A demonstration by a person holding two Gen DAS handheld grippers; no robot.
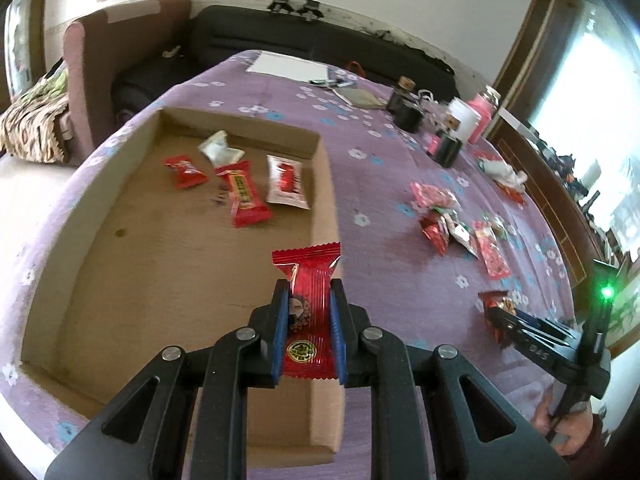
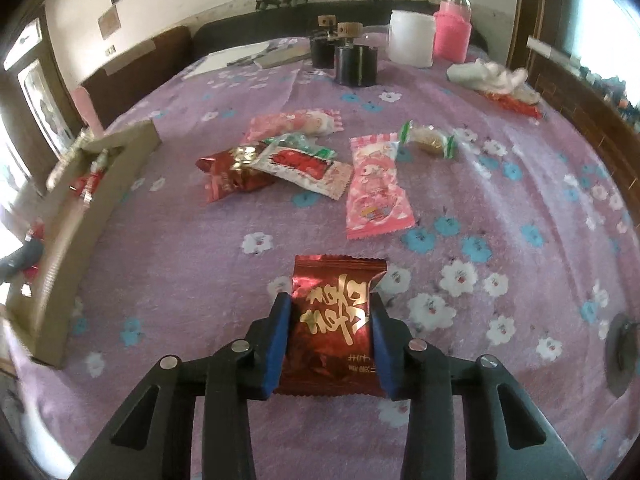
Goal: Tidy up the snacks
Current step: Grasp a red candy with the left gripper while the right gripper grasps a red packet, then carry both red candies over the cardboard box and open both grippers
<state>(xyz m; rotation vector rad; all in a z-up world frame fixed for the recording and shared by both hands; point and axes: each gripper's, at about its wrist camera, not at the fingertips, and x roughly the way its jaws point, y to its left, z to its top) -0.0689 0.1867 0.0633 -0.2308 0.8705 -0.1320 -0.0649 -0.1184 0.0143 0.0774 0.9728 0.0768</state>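
My left gripper is shut on a red snack packet and holds it above the right edge of a shallow cardboard tray. Several packets lie at the tray's far end, among them a red bar and a white packet. My right gripper is shut on a dark red foil packet with gold writing, low over the purple cloth. It also shows in the left wrist view, right of the tray. Ahead of it lie a pink packet and a cluster of red and white packets.
The tray's side wall stands at the left in the right wrist view. Black jars, a white cup and a pink bottle stand at the table's far side. A dark sofa lies beyond the table.
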